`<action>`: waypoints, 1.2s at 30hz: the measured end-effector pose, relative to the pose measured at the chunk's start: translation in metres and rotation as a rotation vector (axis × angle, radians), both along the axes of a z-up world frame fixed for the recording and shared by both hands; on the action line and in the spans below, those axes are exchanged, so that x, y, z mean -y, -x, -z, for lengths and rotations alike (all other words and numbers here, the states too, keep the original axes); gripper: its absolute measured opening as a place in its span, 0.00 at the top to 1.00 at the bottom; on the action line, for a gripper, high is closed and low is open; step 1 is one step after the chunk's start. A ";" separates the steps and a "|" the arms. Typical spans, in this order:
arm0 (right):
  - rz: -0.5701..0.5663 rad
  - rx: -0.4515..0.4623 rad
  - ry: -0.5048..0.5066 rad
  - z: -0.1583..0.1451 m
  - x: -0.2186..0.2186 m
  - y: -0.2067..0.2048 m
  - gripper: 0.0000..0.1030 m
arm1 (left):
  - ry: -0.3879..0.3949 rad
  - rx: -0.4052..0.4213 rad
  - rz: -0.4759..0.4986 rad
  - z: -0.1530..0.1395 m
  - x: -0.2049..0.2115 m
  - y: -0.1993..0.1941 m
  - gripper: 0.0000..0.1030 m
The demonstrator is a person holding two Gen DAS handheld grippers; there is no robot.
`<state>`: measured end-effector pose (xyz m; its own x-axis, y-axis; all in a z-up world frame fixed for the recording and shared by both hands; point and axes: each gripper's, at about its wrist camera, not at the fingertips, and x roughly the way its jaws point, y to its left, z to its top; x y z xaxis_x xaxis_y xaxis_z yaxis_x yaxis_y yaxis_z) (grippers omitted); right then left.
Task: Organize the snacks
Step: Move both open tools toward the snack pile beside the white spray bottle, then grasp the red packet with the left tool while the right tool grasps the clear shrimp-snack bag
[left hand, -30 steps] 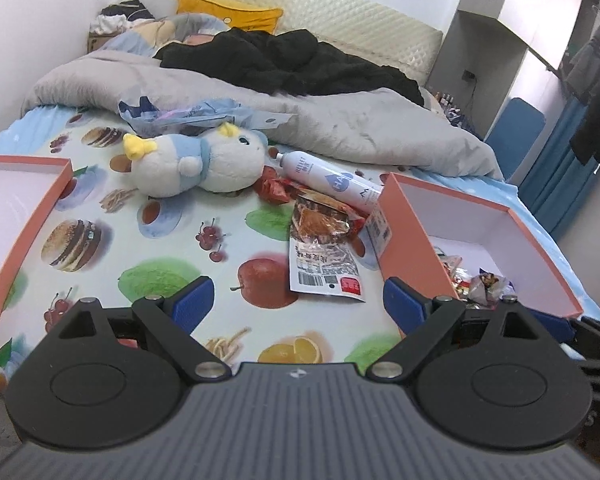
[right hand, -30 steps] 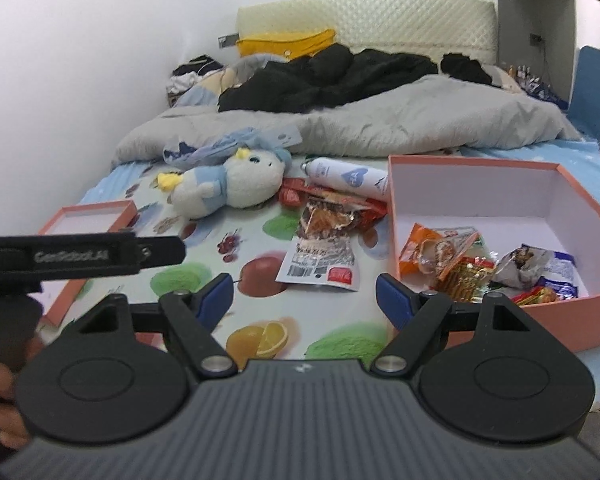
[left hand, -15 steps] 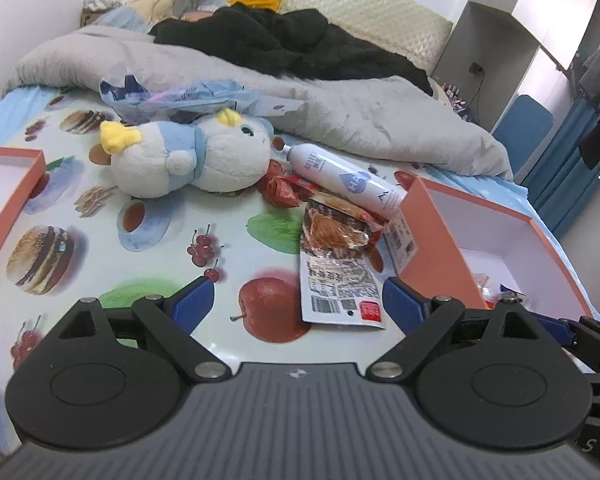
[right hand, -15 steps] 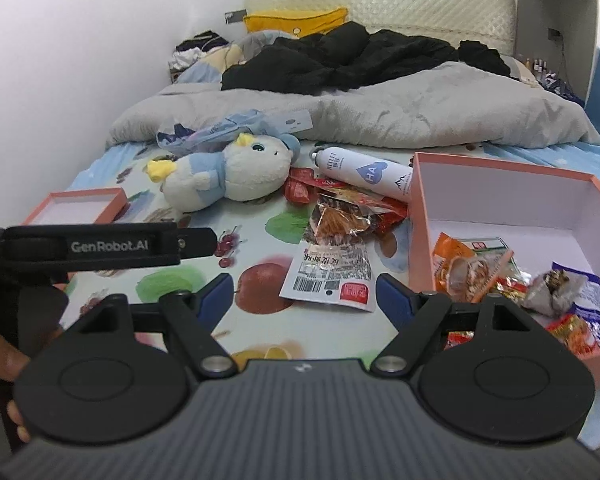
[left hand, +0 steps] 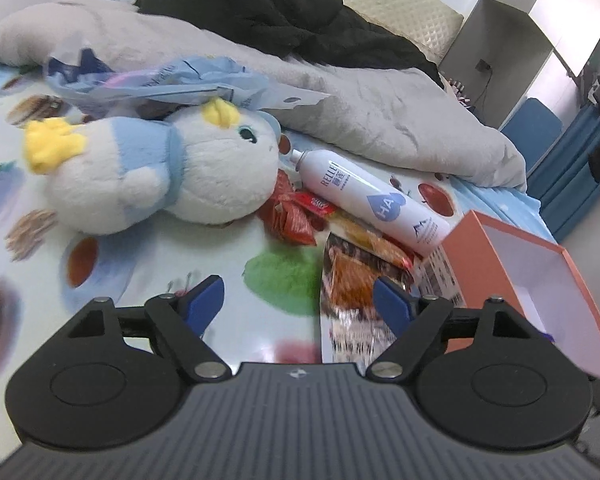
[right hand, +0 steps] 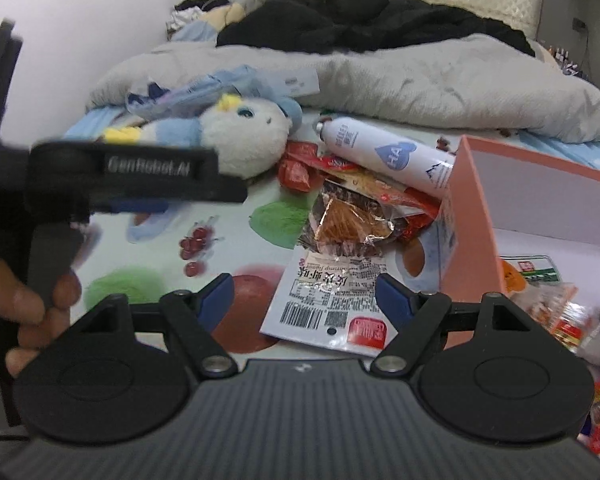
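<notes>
- Left hand-held gripper [left hand: 298, 300]: jaws wide, nothing between them; they have just been closing a little. It hangs over the bed sheet [left hand: 148, 264], just left of the snack packet [right hand: 332, 280].
- Plush toy [left hand: 160, 176]: lies touching the red wrappers [left hand: 292, 216]. Risk: a reach for the wrappers may catch the toy and drag it along.
- Left gripper body in the right view [right hand: 140, 176]: reads "GenRobot.AI", blurred. Risk: both grippers aim at the same pile and may collide.
- Snack packet: flat on the bed, beside the box. It carries a barcode, a red seal and Chinese print, not legible. Risk: a flat, glossy film may slide from the pads or fold.
- Right hand-held gripper [right hand: 304, 296]: jaws wide, empty, over the packet's lower edge.
- Spray bottle [left hand: 372, 204]: reads "RELLET" and "HA". Risk: it lies on the wrappers and may roll.
- Box [right hand: 472, 216]: already holds snacks. Risk: a nudged wall would shift it.
</notes>
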<state>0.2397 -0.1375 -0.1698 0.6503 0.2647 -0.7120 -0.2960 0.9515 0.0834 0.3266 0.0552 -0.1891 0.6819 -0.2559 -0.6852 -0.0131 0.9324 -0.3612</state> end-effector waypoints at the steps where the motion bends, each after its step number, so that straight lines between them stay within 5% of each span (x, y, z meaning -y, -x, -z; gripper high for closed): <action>1: 0.003 -0.008 0.004 0.005 -0.001 -0.007 0.23 | 0.000 0.002 0.020 0.004 0.001 -0.009 0.20; 4: 0.016 -0.046 0.004 0.018 -0.003 -0.024 0.23 | -0.016 -0.018 0.063 0.017 0.004 -0.040 0.29; 11: 0.071 -0.076 0.024 0.046 -0.004 -0.055 0.23 | -0.034 -0.044 0.090 0.047 0.015 -0.095 0.30; 15: 0.057 -0.093 0.037 0.059 -0.005 -0.069 0.23 | -0.082 -0.082 0.105 0.064 0.025 -0.117 0.39; 27: 0.086 -0.116 0.047 0.079 -0.008 -0.091 0.24 | -0.093 -0.066 0.084 0.082 0.027 -0.137 0.50; 32: 0.076 -0.105 0.045 0.072 -0.005 -0.089 0.58 | -0.098 -0.065 0.080 0.081 0.028 -0.134 0.55; 36: 0.069 -0.111 0.021 0.067 0.001 -0.084 0.68 | -0.093 -0.071 0.071 0.076 0.026 -0.122 0.55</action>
